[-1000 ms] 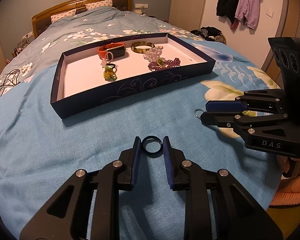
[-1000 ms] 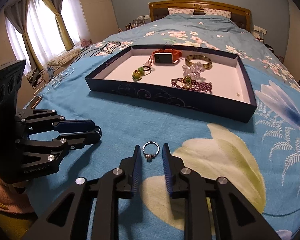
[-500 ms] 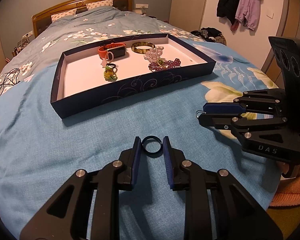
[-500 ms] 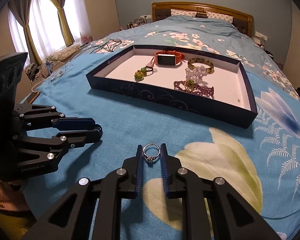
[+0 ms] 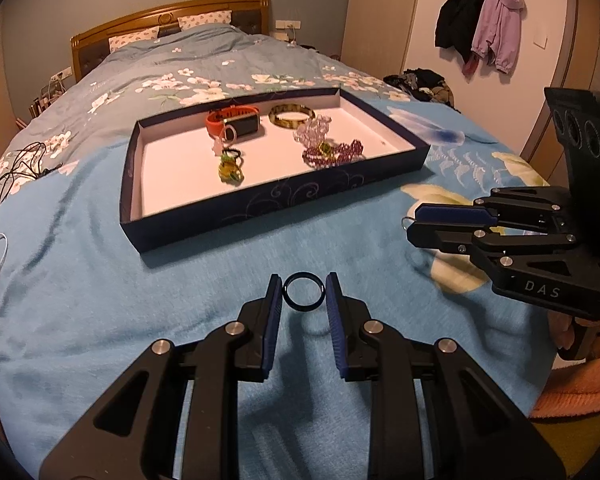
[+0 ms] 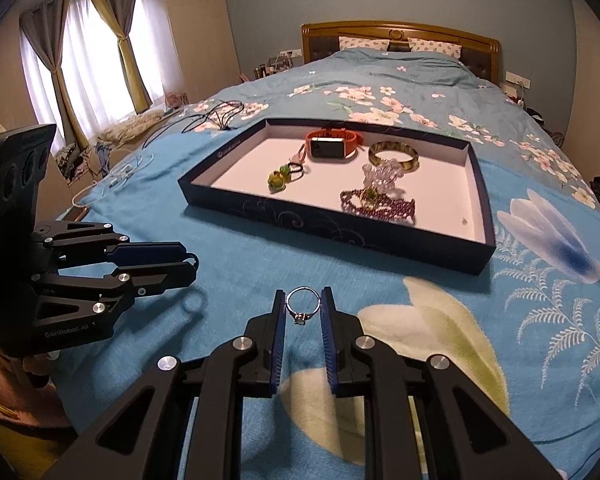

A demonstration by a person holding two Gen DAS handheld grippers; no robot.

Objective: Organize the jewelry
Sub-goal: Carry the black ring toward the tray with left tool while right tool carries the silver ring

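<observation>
My left gripper (image 5: 304,292) is shut on a black ring (image 5: 304,308), held upright just above the blue bedspread. The right gripper (image 6: 303,304) is shut on a silver ring with a small stone (image 6: 300,317), also lifted off the bed. Each gripper shows in the other's view: the right gripper (image 5: 414,224) at the right edge, the left gripper (image 6: 190,262) at the left edge. Ahead lies a dark blue tray (image 5: 260,200) (image 6: 340,232) with a white floor. It holds an orange watch (image 6: 332,146), a green bangle (image 6: 394,154), clear beads (image 6: 382,174), purple beads (image 6: 380,204) and a green charm (image 6: 278,178).
The tray lies on a bed with a blue floral cover (image 6: 440,320) and a wooden headboard (image 6: 400,34). Cables (image 6: 216,116) lie on the bed's left side near the curtains. Coats (image 5: 484,20) hang on the wall at the right.
The right gripper's fingers have closed on the silver ring, which lay loose on the bedspread between them, and raised it slightly. The left gripper keeps its hold on the black ring.
</observation>
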